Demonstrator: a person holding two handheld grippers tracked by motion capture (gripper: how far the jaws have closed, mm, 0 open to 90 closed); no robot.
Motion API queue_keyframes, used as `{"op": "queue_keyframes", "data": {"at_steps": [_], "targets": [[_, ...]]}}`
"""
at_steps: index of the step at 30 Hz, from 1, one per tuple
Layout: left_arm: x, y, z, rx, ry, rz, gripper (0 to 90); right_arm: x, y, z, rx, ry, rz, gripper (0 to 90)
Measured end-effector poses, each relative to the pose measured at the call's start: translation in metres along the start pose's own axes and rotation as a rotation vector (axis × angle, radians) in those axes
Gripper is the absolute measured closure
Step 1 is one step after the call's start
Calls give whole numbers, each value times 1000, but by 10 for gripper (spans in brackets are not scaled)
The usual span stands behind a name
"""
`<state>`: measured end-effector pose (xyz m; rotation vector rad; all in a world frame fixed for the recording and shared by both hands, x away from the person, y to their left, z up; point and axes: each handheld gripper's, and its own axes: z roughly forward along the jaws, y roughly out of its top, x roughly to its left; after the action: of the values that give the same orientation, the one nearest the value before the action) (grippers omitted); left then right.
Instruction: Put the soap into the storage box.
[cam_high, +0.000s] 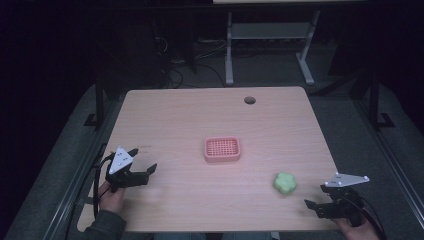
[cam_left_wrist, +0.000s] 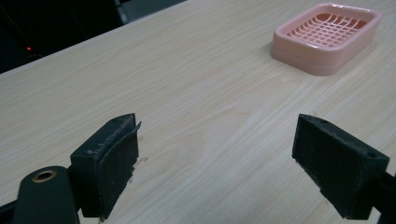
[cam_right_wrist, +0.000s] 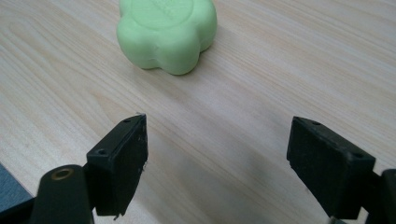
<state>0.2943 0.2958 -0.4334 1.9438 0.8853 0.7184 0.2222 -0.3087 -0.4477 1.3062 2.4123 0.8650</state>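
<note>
Both grippers, left and right, sit spread and empty; green soap lies untouched at my right gripper's 11 o'clock, pink dish mid-table awaits it.

One table carries one pink tray and one green soap. Two grippers are present, a left gripper and a right gripper, each with two black jaws, so four jaws in all. Two hands hold them. One round hole sits in the tabletop. Behind, in the dark, stands perhaps one more table frame.
</note>
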Motion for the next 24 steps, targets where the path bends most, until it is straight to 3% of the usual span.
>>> {"op": "queue_keyframes", "data": {"at_steps": [5,9,16,18,21,24], "targets": [[-1,0,0,6,1,-3,141,0,0,0,-4,3,-12,201],[-3,0,1,6,-7,18,141,3,0,0,7,6,1,200],[-2,1,-1,-2,-11,16,141,8,7,5,25,19,-30,191],[-3,1,-1,-1,-6,17,141,9,11,6,34,11,-54,191],[-3,1,0,5,-7,16,141,11,18,6,42,23,-44,184],[-3,0,0,5,-9,16,141,13,28,9,68,17,-65,175]]}}
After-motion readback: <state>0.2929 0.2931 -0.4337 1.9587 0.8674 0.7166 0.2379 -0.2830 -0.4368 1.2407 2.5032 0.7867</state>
